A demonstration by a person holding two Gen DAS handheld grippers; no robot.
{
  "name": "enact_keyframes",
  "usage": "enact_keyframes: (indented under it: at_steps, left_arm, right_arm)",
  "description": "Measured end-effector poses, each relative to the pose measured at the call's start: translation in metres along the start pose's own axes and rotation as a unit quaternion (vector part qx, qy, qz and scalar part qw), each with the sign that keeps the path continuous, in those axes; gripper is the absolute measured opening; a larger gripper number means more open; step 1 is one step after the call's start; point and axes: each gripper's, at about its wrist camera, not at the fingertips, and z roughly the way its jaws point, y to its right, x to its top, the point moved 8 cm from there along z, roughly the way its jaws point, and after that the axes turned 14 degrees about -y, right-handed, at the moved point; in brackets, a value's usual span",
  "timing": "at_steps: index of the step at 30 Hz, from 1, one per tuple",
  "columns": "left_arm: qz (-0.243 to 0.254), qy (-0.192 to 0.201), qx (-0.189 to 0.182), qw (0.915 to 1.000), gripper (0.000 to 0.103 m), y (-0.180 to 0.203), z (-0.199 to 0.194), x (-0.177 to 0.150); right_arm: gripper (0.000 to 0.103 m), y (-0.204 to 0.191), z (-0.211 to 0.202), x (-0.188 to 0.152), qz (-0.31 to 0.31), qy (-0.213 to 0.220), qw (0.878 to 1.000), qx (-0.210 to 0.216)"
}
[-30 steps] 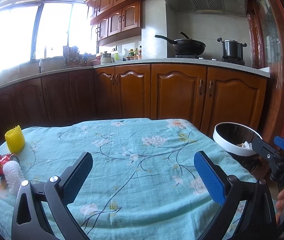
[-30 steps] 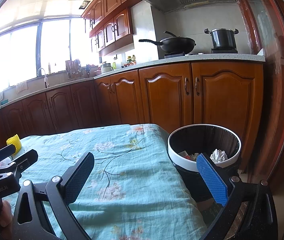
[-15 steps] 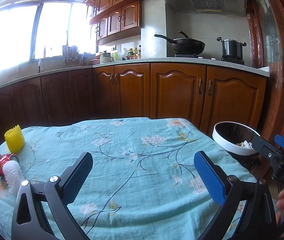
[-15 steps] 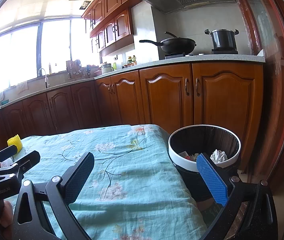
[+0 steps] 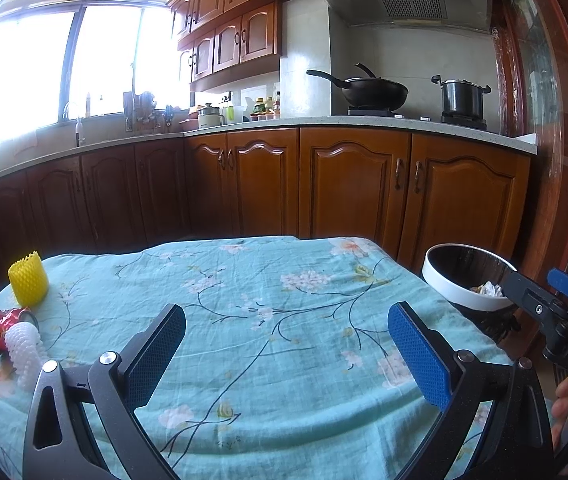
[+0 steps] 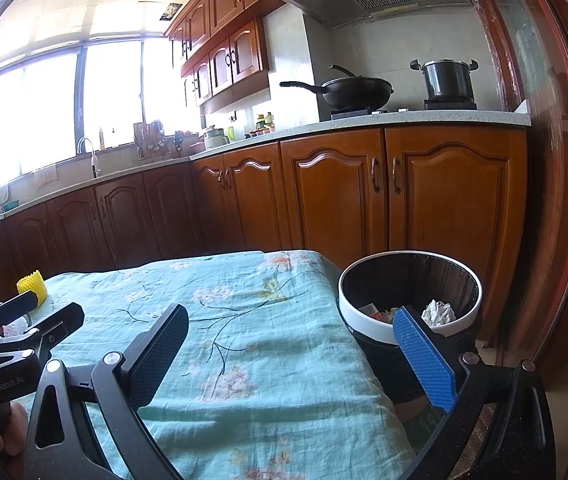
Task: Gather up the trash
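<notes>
Three pieces of trash lie at the left end of the table: a yellow foam net sleeve (image 5: 28,279) standing upright, a crumpled red wrapper (image 5: 2,327) and a white foam net (image 5: 26,350) in front of it. My left gripper (image 5: 285,356) hovers open over the cloth, well right of them, with nothing between its fingers. The white-rimmed black bin (image 6: 409,304) stands on the floor off the table's right end and holds crumpled paper (image 6: 437,312). Above the table's right corner, beside the bin, my right gripper (image 6: 289,356) is open and holds nothing.
The table wears a teal flowered cloth (image 5: 252,304). Brown wooden cabinets (image 5: 355,184) run behind it, with a wok (image 5: 367,90) and a pot (image 5: 461,98) on the stove. A wooden door frame (image 6: 551,200) stands right of the bin.
Almost nothing has moved. The left wrist view has drifted a touch to the left; both grippers stay open.
</notes>
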Motion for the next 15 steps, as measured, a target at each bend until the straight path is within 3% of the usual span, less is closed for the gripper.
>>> enact_keyframes:
  at_steps: [15]
  left_arm:
    - [-0.001,-0.001,-0.002,1.0000,0.102,0.0001,-0.0006,-0.0006]
  right_arm:
    - [0.103,-0.0001,-0.0002,-0.0003,0.000,0.000,1.000,0.000]
